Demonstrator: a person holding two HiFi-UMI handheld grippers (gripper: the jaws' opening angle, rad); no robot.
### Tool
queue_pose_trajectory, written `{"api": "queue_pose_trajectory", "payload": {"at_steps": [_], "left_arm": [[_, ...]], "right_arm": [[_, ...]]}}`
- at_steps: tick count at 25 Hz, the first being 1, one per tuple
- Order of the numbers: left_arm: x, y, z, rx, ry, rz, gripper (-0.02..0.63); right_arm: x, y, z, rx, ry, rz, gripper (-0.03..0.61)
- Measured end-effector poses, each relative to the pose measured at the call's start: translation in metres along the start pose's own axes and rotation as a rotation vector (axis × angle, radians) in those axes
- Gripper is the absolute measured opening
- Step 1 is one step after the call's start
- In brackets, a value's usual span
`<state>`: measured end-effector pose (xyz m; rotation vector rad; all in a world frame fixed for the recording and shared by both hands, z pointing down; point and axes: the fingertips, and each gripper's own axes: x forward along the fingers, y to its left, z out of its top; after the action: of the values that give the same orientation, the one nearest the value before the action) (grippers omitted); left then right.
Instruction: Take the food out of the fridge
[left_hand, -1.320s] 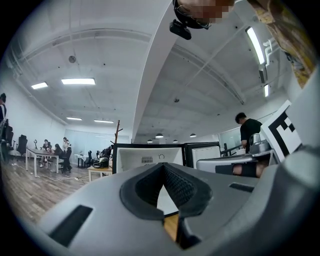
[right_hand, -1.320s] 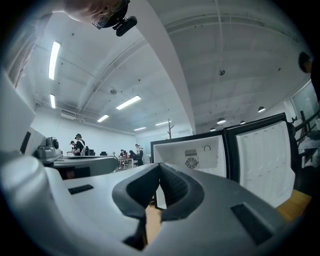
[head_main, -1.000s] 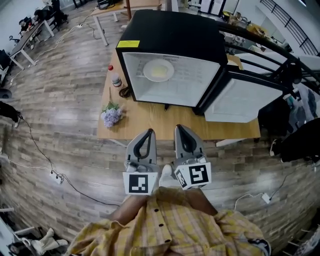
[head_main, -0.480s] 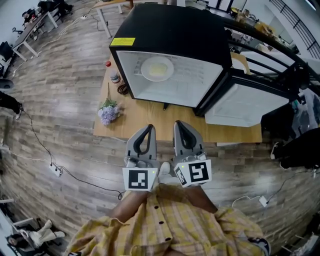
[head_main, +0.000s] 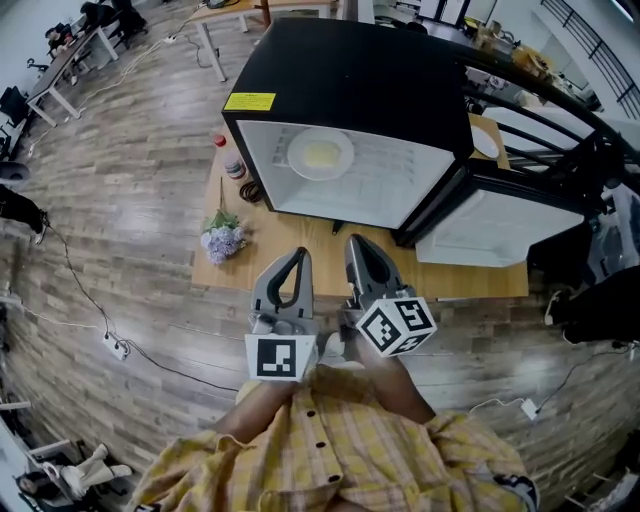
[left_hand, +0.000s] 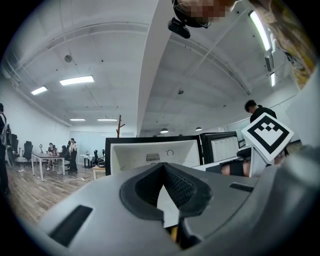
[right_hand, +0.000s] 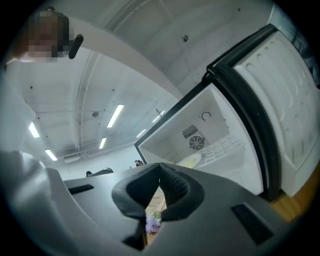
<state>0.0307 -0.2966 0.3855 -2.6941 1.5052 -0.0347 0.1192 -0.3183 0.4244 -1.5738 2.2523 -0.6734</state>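
light: bright, ceiling strips (left_hand: 75, 80) | edges: fisheye-bent | focus: sharp

Head view looks steeply down on the fridge (head_main: 350, 80); both gripper views face it from nearby.

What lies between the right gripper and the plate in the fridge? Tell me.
In the head view, only bare table and the fridge's open white inside lie between the right gripper and the plate.

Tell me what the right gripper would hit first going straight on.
Probably the open fridge's inside, near the plate; the right gripper, shut, points level at it. Depth is unclear, so the table edge might come first.
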Motion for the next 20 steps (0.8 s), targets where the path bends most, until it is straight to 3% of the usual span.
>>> {"api": "queue_pose_trajectory", "payload": {"at_steps": [6,12,16,20], "left_arm": [[0.013,0.013,-0.003,0.003,0.01,-0.007,0.006],[0.024,0.023,-0.004,0.028,0.009,-0.016,0.006],[0.028,0.029,-0.006,0.008,0.001,-0.006,0.006],[0.03,0.032,-0.011,0.024,0.016,-0.013,0.006]], "right_arm": [[0.025,-0.023,-0.004,0.258,-0.025,-0.016,0.008],[0.052,-0.031,-0.016,0.559,-0.039,0.074,0.009],[0.063,-0.042,-0.03,0.633,-0.009,0.057,0.013],[0.076,-0.051,-0.038,0.678,0.036,0.028,0.086]]}}
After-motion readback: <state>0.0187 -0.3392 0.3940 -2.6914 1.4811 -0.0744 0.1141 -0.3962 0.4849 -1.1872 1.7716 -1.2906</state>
